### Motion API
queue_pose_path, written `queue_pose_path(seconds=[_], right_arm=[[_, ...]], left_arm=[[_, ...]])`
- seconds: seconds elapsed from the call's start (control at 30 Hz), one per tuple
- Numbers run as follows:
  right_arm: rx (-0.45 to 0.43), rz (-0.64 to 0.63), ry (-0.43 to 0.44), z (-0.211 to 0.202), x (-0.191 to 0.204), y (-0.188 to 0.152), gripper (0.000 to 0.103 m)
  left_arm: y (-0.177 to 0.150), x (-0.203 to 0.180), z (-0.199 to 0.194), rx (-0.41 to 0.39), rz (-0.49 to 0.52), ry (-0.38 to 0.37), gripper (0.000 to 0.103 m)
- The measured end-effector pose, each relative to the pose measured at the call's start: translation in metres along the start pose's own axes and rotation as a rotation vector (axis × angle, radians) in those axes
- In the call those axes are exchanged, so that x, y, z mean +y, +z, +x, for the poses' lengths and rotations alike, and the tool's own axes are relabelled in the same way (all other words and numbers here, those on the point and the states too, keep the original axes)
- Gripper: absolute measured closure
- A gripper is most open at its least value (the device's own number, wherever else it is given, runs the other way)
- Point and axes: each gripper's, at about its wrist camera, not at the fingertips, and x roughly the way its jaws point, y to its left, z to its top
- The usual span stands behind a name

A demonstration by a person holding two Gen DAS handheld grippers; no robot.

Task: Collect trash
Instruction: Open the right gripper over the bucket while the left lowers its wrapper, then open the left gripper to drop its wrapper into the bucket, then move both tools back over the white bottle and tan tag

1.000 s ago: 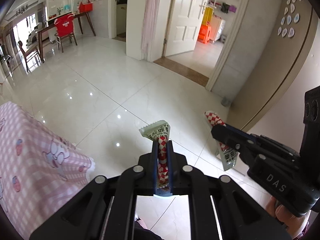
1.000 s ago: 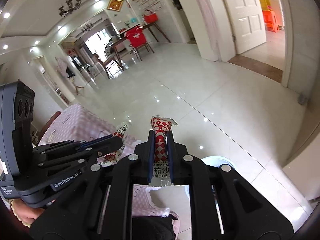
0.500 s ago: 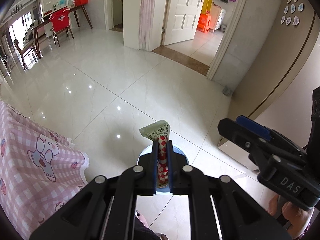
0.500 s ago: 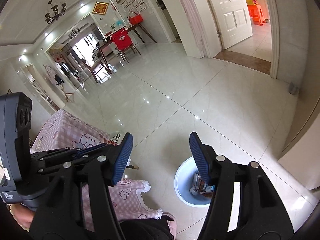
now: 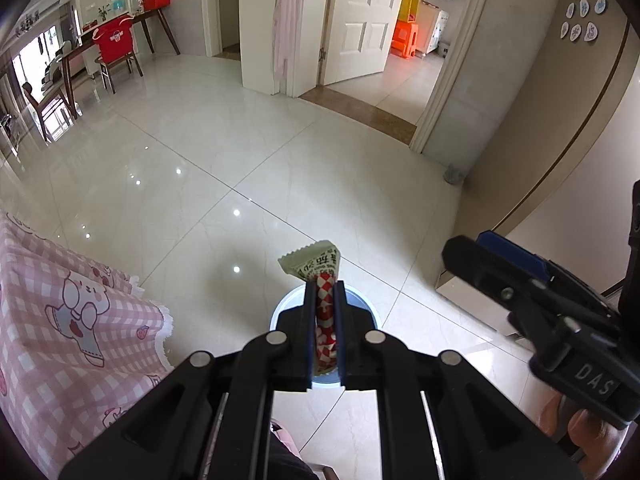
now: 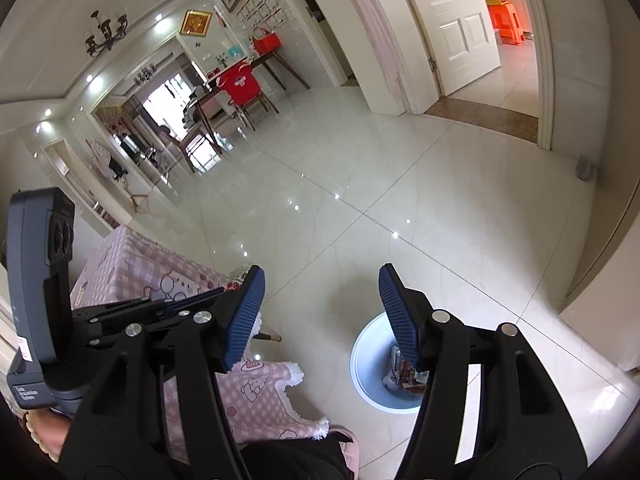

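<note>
My left gripper is shut on a red-and-white checked snack wrapper, whose pale printed end sticks up past the fingertips. Directly below it stands a round light-blue bin, mostly hidden by the fingers. In the right wrist view the right gripper stands open with nothing between its blue pads. It hangs over the same bin, which holds crumpled wrappers. From the left wrist view the right gripper is to the right of the bin.
A pink checked tablecloth hangs just left of the bin, its fringe near the rim. A pink slipper stands beside the bin. A pale cabinet corner lies to the right. Glossy tiled floor stretches ahead.
The right gripper opened and the checked wrapper it held is gone from its jaws. Both grippers sank and tipped toward the bin, which came into view. The left grip is unchanged.
</note>
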Motion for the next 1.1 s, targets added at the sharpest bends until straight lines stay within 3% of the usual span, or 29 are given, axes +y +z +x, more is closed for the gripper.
queue_pose_path(seconds=[0.3,0.37,0.4,0.43,0.8,1.1], right_arm=[[-0.106,0.076,-0.043,-0.024,-0.017,-0.002,0.044],[-0.116,0.093,-0.034,-0.027,-0.021,-0.002,0.044],[-0.119,0.100,-0.033,-0.028,-0.023,-0.001,0.044],[-0.118,0.103,-0.033,-0.028,-0.025,-0.001,0.044],[-0.083,0.094,-0.015,-0.022,-0.020,-0.004,0.044],[-0.065,0.052,0.013,-0.016,0.015,-0.004,0.043]], left_arm=[[0.005,-0.010,0.006,-0.021,0.007,-0.046,0.091],[0.005,-0.012,0.005,-0.037,0.008,-0.053,0.069],[0.005,-0.013,0.004,-0.049,0.007,-0.040,0.043],[0.005,-0.012,0.002,-0.064,0.004,-0.029,0.035],[0.001,-0.003,-0.007,-0.068,-0.015,-0.016,0.035],[-0.011,0.029,-0.042,-0.114,-0.062,0.015,0.035]])
